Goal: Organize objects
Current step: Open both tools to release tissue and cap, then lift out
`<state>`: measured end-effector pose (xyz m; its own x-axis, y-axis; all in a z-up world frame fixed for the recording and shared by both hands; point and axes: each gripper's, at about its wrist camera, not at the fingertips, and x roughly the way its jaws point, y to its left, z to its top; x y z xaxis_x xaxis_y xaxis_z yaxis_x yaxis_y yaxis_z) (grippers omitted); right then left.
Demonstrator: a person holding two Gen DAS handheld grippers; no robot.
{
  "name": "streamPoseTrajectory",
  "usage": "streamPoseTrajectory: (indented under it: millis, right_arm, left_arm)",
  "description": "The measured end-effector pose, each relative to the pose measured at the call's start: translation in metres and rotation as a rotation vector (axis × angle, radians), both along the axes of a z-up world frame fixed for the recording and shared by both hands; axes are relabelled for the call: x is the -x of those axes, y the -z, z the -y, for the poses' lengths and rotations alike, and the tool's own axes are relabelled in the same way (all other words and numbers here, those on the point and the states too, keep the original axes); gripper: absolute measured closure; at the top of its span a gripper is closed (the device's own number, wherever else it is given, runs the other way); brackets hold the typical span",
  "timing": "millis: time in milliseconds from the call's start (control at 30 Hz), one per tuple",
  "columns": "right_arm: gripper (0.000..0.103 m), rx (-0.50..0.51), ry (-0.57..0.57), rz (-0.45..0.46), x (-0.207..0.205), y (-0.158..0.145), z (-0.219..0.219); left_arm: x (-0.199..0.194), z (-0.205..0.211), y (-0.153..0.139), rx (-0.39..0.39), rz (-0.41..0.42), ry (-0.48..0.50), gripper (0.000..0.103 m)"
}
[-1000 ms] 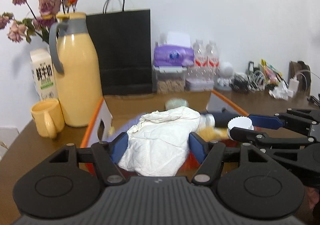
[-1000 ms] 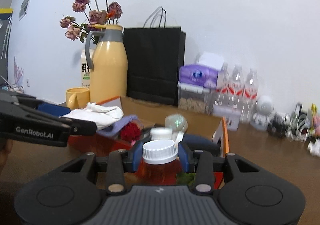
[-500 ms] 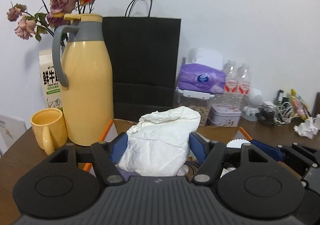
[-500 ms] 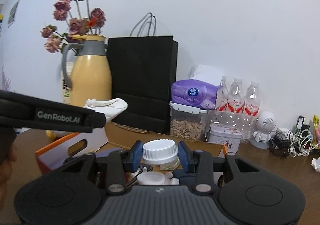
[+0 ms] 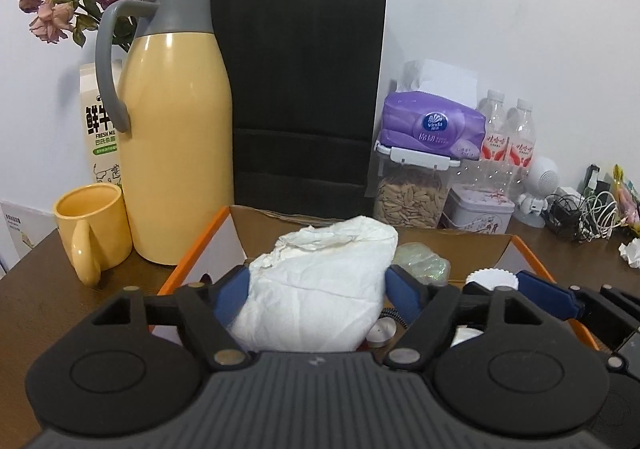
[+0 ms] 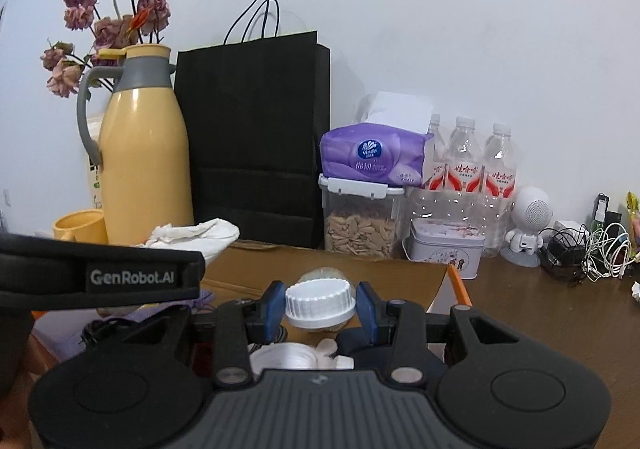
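Observation:
My left gripper point(image 5: 318, 289) is shut on a crumpled white cloth point(image 5: 316, 297) and holds it above the open cardboard box point(image 5: 496, 245) with orange edges. My right gripper point(image 6: 320, 307) is shut on a bottle with a ribbed white cap point(image 6: 320, 303); its body is hidden below the cap. The right gripper also shows at the right of the left wrist view point(image 5: 516, 285), and the left gripper point(image 6: 196, 245) with the cloth point(image 6: 196, 235) shows at the left of the right wrist view. The box holds several small items, among them a clear wrapped ball point(image 5: 420, 261).
On the brown table point(image 6: 540, 313) behind the box stand a yellow thermos point(image 5: 176, 129), a yellow mug point(image 5: 92, 225), a milk carton point(image 5: 102, 129), a black paper bag point(image 5: 304, 101), a seed container point(image 5: 412, 197) under a purple tissue pack point(image 5: 432, 129), water bottles point(image 6: 468, 165), a tin point(image 6: 444, 249), cables point(image 6: 588, 249).
Both grippers have risen and tilted up from over the box, each still holding its object. The view now looks at the back wall instead of down into the box.

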<state>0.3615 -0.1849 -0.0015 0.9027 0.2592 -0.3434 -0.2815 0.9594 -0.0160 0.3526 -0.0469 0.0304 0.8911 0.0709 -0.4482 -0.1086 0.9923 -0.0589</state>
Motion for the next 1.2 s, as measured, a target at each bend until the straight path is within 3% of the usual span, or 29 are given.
streamPoseTrajectory:
  millis: [67,200,233,267,533,767,1200]
  right_arm:
    - [0.062,0.0,0.007,-0.002,0.0,0.0,0.001]
    - [0.011,-0.014,0.038,-0.001,0.002,-0.001,0.008]
    - [0.002,-0.013,0.042,-0.002,0.002,-0.002,0.009]
    - [0.0,-0.014,0.043,-0.007,0.001,-0.002,0.01]
    - [0.0,-0.028,0.05,-0.034,-0.002,0.001,0.015]
    - [0.0,-0.025,0.045,-0.043,0.004,0.0,0.017]
    - [0.0,0.035,-0.008,0.012,0.057,-0.008,0.03]
  left_arm:
    - [0.001,-0.001,0.0,-0.004,0.003,-0.012,0.001]
    - [0.004,-0.002,-0.003,-0.003,0.019,-0.03,0.0]
    - [0.004,-0.003,-0.003,-0.002,0.02,-0.028,0.0]
    - [0.004,-0.002,-0.002,-0.004,0.018,-0.028,0.0]
    - [0.004,-0.002,-0.001,-0.005,0.007,-0.039,0.0]
    - [0.018,-0.004,-0.01,0.013,0.048,-0.044,0.0]
    - [0.087,-0.006,-0.013,-0.045,0.113,0.03,0.0]
